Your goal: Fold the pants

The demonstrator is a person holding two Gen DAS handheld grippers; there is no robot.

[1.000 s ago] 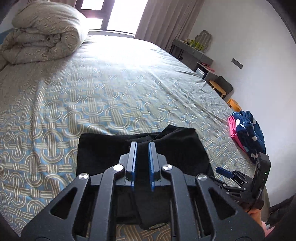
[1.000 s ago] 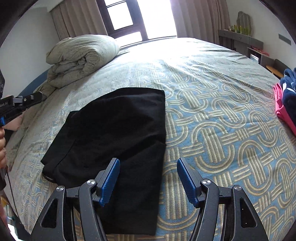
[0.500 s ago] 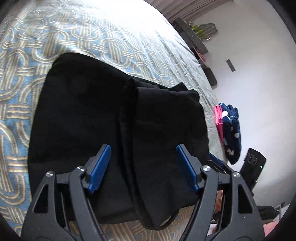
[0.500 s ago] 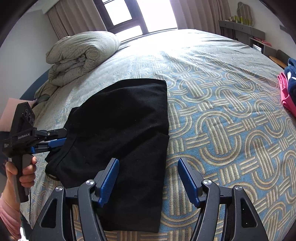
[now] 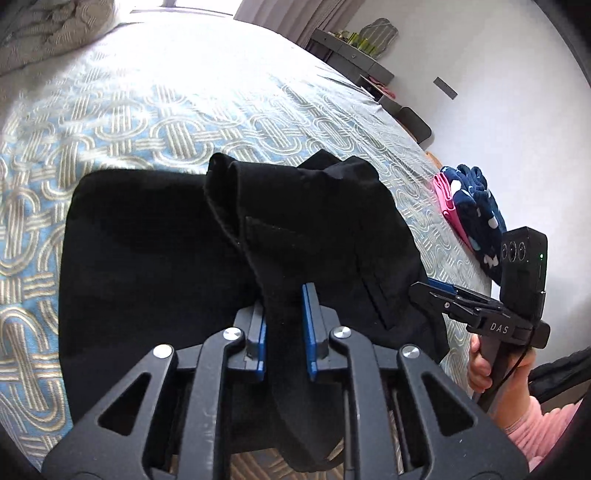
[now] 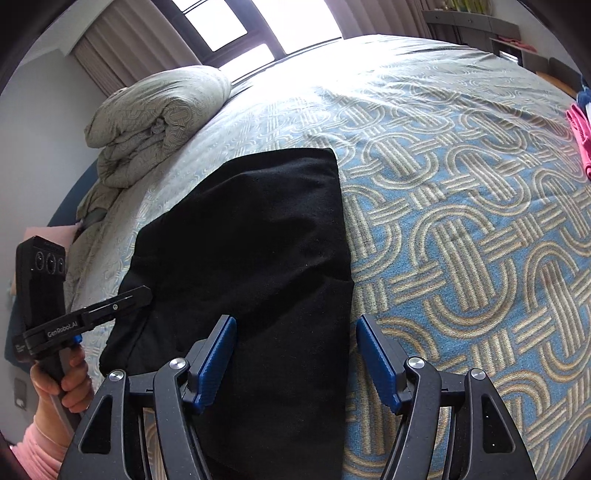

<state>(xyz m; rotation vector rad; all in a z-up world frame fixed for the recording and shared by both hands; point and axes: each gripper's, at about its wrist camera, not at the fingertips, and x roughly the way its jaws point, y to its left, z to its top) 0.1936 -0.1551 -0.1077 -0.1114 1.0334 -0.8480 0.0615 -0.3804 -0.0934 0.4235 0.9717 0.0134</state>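
My bed point(image 6: 461, 155) wears a blue, loop-patterned cover, a rolled duvet point(image 6: 155, 118) near the bright window point(image 6: 258, 22). Beige curtains point(image 6: 110, 55), white wall point(image 5: 498, 92), grey desk point(image 5: 351, 55).

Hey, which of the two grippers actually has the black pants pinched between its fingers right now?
The left gripper: its jaws are closing on a raised fold of the black pants. The right gripper merely straddles the pants' edge, wide open.

Likely a home bedroom: bed point(image 6: 461, 221), rolled duvet point(image 6: 155, 122), curtains point(image 6: 122, 48).
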